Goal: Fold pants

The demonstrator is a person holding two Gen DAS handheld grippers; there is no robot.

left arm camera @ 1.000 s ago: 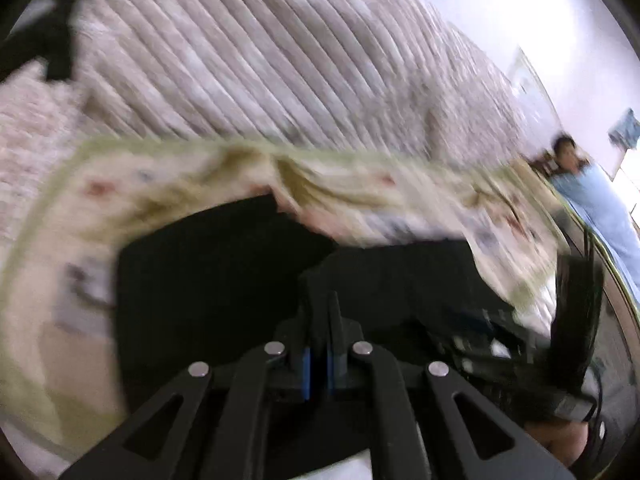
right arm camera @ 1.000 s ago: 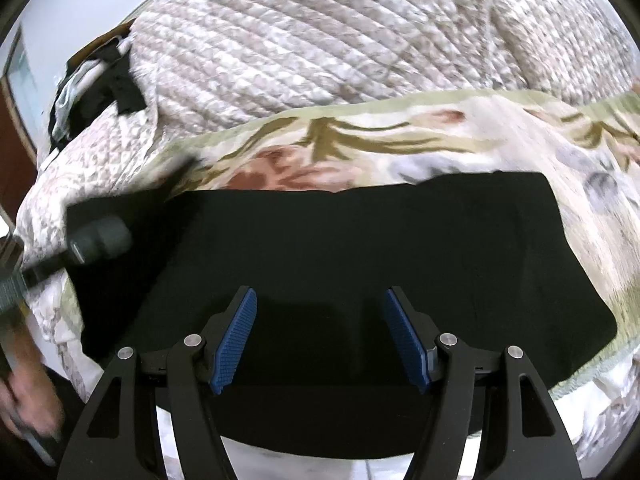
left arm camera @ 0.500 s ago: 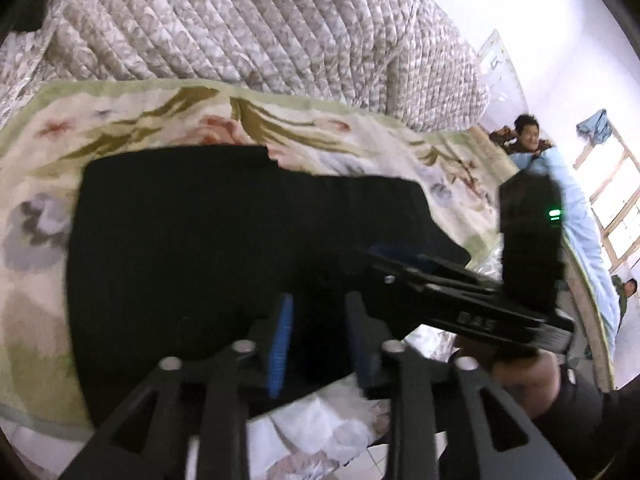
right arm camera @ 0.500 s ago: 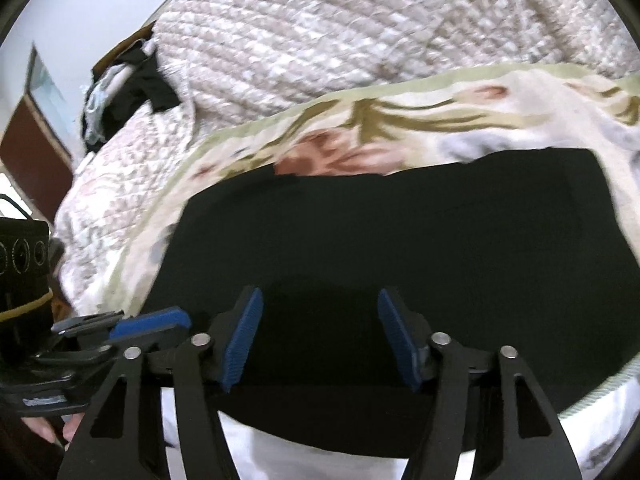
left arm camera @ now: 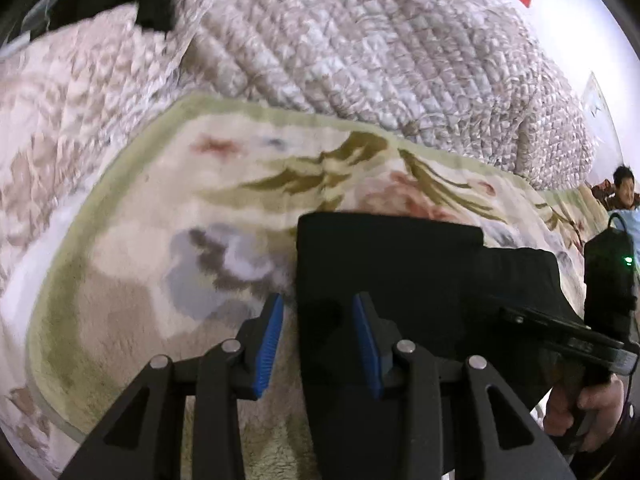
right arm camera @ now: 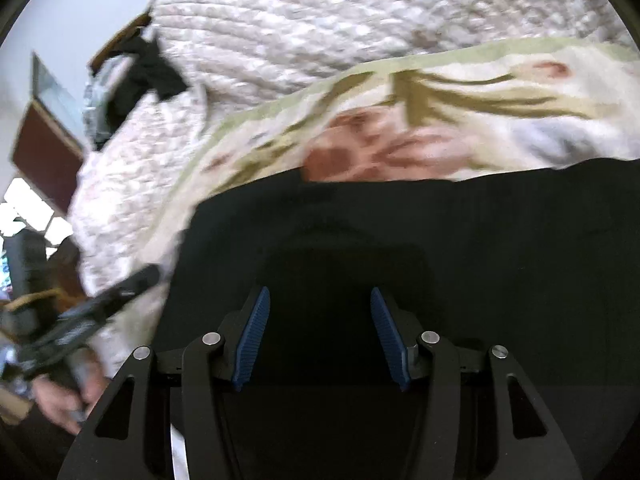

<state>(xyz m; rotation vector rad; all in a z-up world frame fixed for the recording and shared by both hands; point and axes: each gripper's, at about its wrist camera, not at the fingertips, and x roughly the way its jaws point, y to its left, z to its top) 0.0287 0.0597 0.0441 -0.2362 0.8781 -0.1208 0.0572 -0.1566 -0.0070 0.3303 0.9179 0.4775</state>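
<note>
Black pants (left arm camera: 420, 280) lie folded flat on a floral blanket (left arm camera: 160, 240) on a bed. My left gripper (left arm camera: 318, 320) is open and empty, hovering over the pants' left edge. In the right wrist view the pants (right arm camera: 480, 248) fill the lower frame. My right gripper (right arm camera: 320, 320) is open and empty above the dark cloth. The right gripper's body shows at the right of the left wrist view (left arm camera: 568, 332); the left gripper shows blurred at the left of the right wrist view (right arm camera: 92, 312).
A quilted beige bedspread (left arm camera: 360, 48) lies piled behind the blanket. Dark clothes (right arm camera: 140, 76) sit at the far left on the bed. A person in light blue (left arm camera: 624, 196) sits at the far right. The bed's front edge is just below the grippers.
My left gripper was shut on the pants, then opened and let go. It has since moved left to the folded pants' left edge. My right gripper stayed open.
</note>
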